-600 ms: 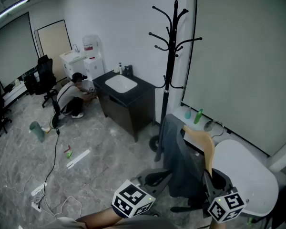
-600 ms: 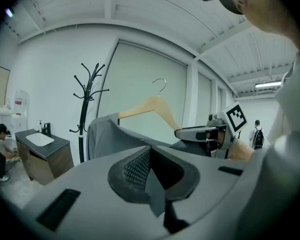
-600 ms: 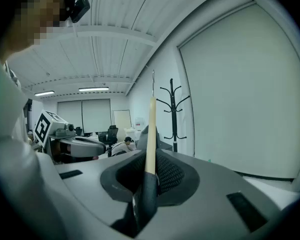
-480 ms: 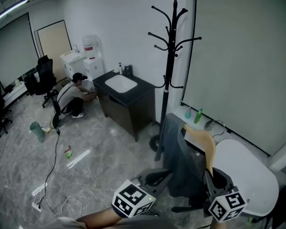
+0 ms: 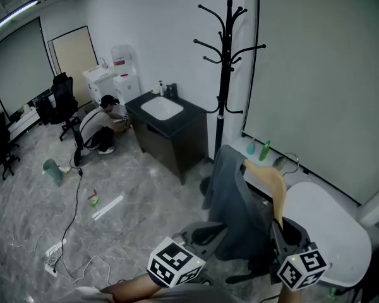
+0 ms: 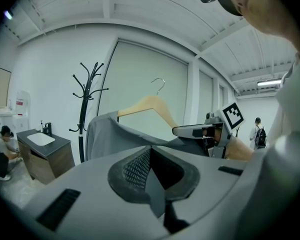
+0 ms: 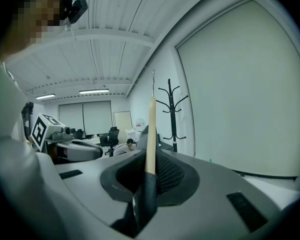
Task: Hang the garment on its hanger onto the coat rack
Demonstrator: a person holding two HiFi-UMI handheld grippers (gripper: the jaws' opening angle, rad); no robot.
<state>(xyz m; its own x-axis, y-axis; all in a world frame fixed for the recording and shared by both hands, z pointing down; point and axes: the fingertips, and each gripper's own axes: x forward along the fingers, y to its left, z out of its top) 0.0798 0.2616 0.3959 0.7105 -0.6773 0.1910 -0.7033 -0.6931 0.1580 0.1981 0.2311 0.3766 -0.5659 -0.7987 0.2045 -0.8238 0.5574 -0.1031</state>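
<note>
Both hold the load: the right gripper (image 5: 279,231) pinches the hanger's (image 5: 273,183) wooden arm, and the left gripper (image 5: 205,233) pinches the grey garment (image 5: 235,201) draped over it. Ahead and higher, the coat rack (image 5: 224,74) stands slightly nearer the left gripper.

My garment (image 5: 237,213) now hangs differently. Its lower left edge swings out to the left, so the cloth spreads wider than half a second ago and hides more of the foot of the coat rack (image 5: 224,74). The hanger (image 5: 273,185) sits a little higher and more to the right, and the right tool (image 5: 280,232) goes with it. The head view also shifts slightly: the coat rack appears a bit further left, and the crouching person (image 5: 100,128) a bit up and right.
</note>
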